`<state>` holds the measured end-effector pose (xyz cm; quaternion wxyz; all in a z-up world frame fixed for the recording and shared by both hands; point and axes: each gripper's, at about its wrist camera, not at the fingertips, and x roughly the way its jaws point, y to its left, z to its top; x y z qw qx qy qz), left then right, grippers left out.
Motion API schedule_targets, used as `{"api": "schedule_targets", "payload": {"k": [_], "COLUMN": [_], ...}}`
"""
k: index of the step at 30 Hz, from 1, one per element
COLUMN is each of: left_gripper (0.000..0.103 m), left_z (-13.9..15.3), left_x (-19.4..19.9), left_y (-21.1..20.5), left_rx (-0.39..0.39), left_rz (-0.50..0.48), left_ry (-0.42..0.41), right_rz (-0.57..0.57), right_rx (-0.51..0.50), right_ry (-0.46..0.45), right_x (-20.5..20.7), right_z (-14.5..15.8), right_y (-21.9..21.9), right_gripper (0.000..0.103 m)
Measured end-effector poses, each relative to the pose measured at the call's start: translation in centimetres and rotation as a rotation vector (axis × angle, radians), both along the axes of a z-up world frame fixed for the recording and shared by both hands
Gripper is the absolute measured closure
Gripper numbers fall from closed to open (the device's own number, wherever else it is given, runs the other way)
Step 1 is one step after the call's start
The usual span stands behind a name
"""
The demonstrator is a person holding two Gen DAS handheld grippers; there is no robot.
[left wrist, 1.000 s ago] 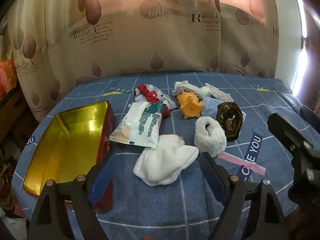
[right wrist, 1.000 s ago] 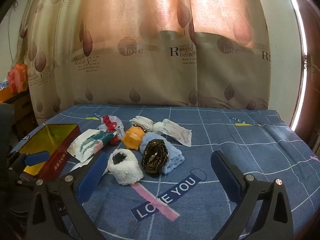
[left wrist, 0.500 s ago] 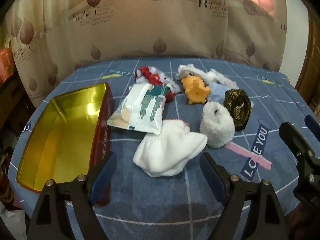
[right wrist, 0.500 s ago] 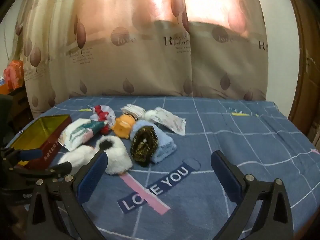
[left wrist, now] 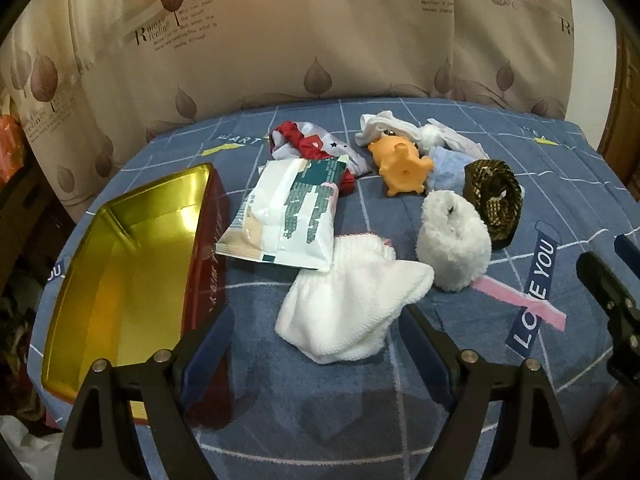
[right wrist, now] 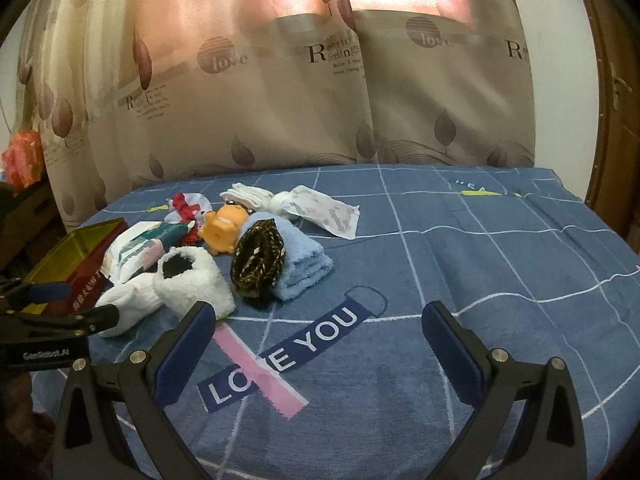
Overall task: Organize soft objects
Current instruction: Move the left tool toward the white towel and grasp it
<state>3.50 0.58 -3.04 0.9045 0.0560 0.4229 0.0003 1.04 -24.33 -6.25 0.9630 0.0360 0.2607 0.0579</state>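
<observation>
A blue checked bedspread (right wrist: 460,264) lies before leaf-print curtains (right wrist: 420,92). The left gripper (left wrist: 316,344) hovers with jaws spread wide, a white sock (left wrist: 352,312) between its tips and the gold tin (left wrist: 116,272) at its nine o'clock. The right gripper (right wrist: 316,336) is likewise released, empty, the fluffy white slipper (right wrist: 192,280) at its ten o'clock.

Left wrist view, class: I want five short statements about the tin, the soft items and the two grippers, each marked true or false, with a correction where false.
1. The gold-lined tin holds nothing. True.
2. The left gripper is shut on the white sock. False: its jaws stand open, the sock lying between them.
3. The packet overlaps the sock's cuff. True.
4. The fluffy white item lies inside the tin. False: it lies on the bedspread.
5. The right gripper holds the blue towel. False: it is open and holds nothing.
</observation>
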Motion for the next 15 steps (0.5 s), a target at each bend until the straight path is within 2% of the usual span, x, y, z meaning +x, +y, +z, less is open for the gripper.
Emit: {"api": "schedule_targets", "payload": {"k": [6,11,15], "left_gripper": [0.016,0.016,0.016], "left_z": [-0.9,-1.5,-1.8], "left_x": [1.2,2.3,2.8], "left_y": [0.0,0.3,0.0], "left_rx": [0.024,-0.021,-0.009], "left_rz": [-0.024,-0.061,-0.071], "left_ry": [0.044,0.083,0.1], "right_rz": [0.023,0.036,0.043], "right_rx": [0.02,0.042,0.059], "right_ry": [-0.002,0.005,0.011], "right_x": [0.2,0.5,0.7], "right_z": [-0.1,-0.2,-0.2], "right_y": [-0.1,-0.3,-0.5], "right_gripper": [0.0,0.0,0.0]}}
